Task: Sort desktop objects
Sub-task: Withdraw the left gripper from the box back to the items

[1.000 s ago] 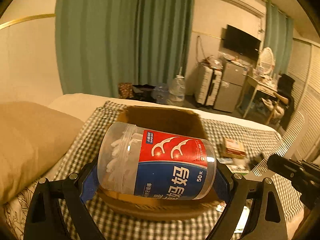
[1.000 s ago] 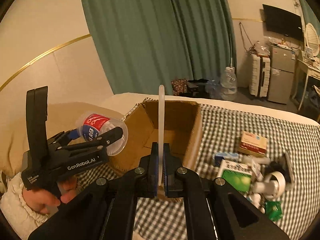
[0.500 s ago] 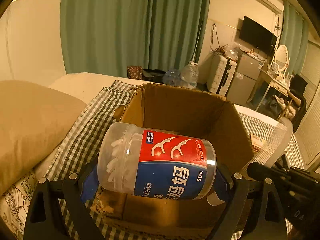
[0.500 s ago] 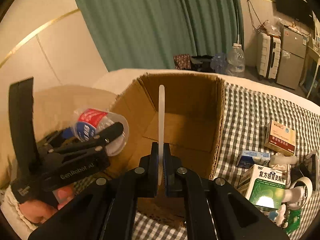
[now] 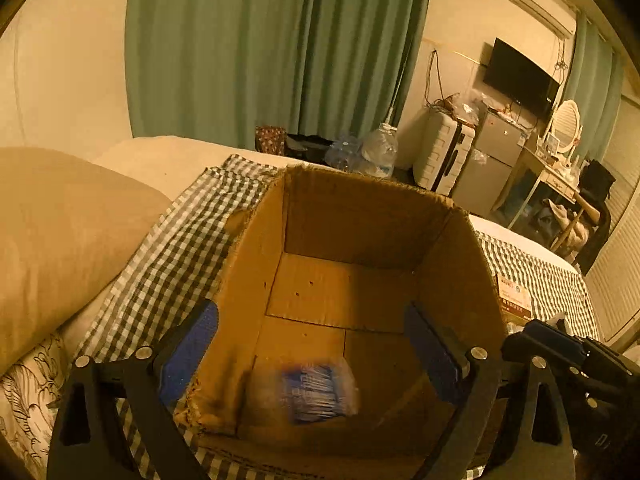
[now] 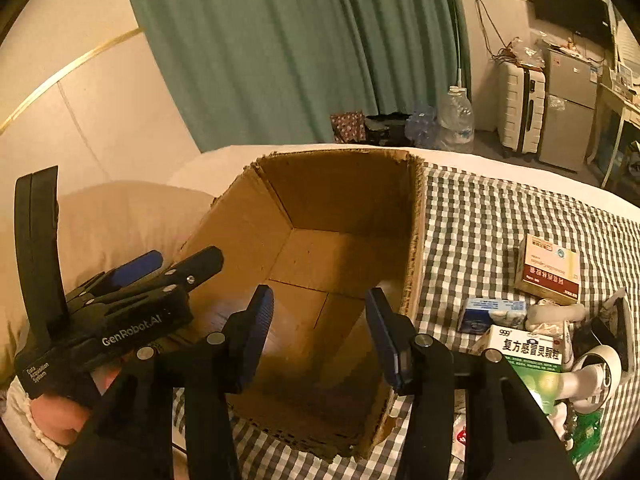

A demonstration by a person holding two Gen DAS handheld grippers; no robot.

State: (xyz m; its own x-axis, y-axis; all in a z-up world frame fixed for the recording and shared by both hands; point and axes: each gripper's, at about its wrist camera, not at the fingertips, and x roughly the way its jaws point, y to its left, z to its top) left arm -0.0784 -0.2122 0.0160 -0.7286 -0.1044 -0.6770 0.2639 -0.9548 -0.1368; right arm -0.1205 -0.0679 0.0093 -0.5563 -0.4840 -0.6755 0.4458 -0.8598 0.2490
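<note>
An open cardboard box (image 5: 360, 216) stands on the checked cloth; it also shows in the right wrist view (image 6: 340, 200). The clear floss-pick jar (image 5: 308, 392) with its blue label lies blurred on the box floor, below my left gripper (image 5: 316, 344), which is open and empty over the box. My right gripper (image 6: 320, 320) is open and empty over the box's near edge. The white flat lid that it held is not in view. The left gripper (image 6: 160, 276) shows at the left of the right wrist view.
Loose items lie right of the box: a red-and-white medicine box (image 6: 548, 268), a green-and-white 999 box (image 6: 528, 360), a small blue box (image 6: 492, 312), a white round gadget (image 6: 596, 372). A beige pillow (image 5: 60, 232) lies left of the box.
Both grippers have opened over the box. The jar has dropped from the left gripper into the box, and the white lid has left the right gripper.
</note>
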